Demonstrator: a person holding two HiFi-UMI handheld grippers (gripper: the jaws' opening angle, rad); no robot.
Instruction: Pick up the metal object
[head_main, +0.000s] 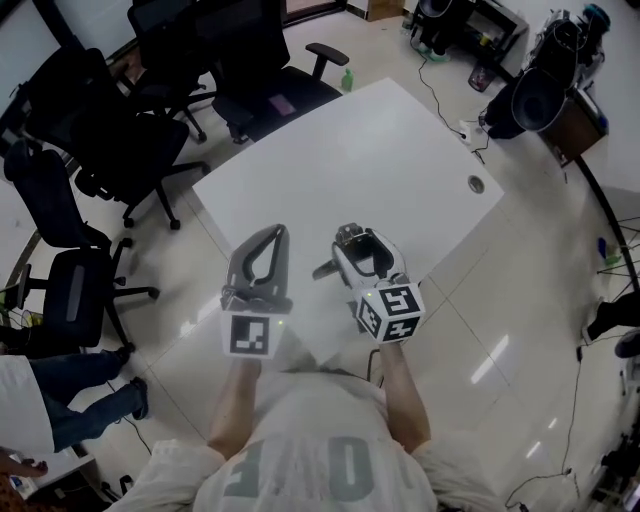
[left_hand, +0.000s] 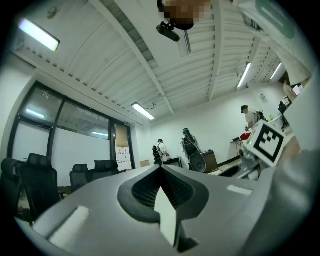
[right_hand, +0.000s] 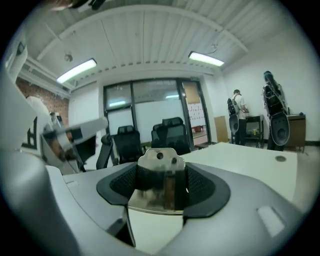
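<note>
A shiny metal bracket (right_hand: 157, 192) with small holes near its top sits between the jaws of my right gripper (head_main: 356, 244), whose pads press on both its sides. In the head view the metal bracket (head_main: 348, 235) shows at that gripper's tip, lifted above the near corner of the white table (head_main: 380, 150). My left gripper (head_main: 272, 236) is held up beside it on the left. Its jaws meet at the tip with nothing between them. The left gripper (left_hand: 161, 169) view shows the same closed tip and, at the right, the other gripper's marker cube (left_hand: 267, 141).
A green bottle (head_main: 347, 80) stands at the table's far edge, and a round cable hole (head_main: 476, 184) lies near its right corner. Black office chairs (head_main: 260, 60) crowd the far left. A speaker and gear (head_main: 535, 95) stand at the far right. A person's legs (head_main: 70, 400) show at lower left.
</note>
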